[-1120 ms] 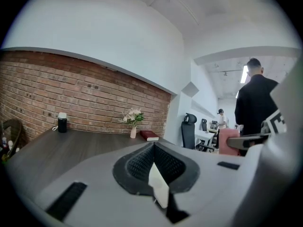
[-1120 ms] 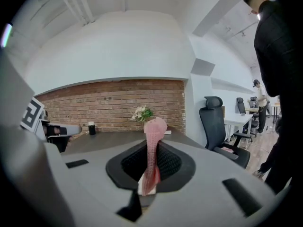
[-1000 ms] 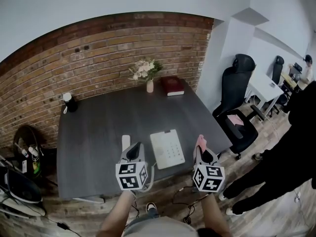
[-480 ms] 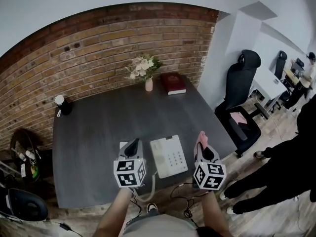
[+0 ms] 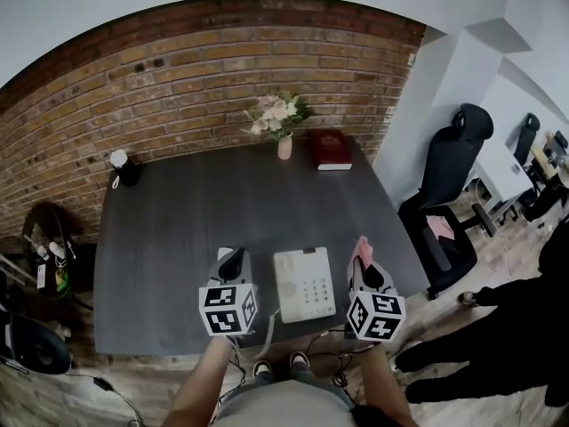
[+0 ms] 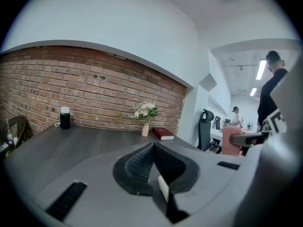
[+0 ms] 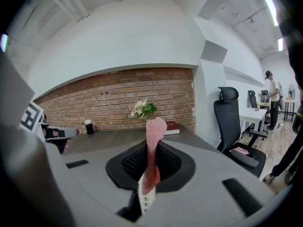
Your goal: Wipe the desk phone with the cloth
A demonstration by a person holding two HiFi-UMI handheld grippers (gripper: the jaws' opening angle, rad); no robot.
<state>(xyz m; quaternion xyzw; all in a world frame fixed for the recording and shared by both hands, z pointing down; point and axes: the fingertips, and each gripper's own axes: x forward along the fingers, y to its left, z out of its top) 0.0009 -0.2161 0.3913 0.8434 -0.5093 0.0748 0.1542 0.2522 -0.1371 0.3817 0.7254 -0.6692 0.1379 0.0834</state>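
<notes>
Vase [image 5: 284, 147], book [image 5: 330, 149] beyond phone [image 5: 304, 284], cloth [image 5: 360, 251]

a white strip [image 7: 145, 199] low between the jaws of the right hand-held gripper [image 7: 150, 148] carries small stacked digits, seemingly 6 and 9; the rest is too small. the desk phone's [image 5: 304, 284] keys cannot be read.

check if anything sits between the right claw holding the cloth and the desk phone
Nothing visible does. The right claw, shut on the pink cloth, hangs just right of the desk phone, with only bare desk between them.
</notes>
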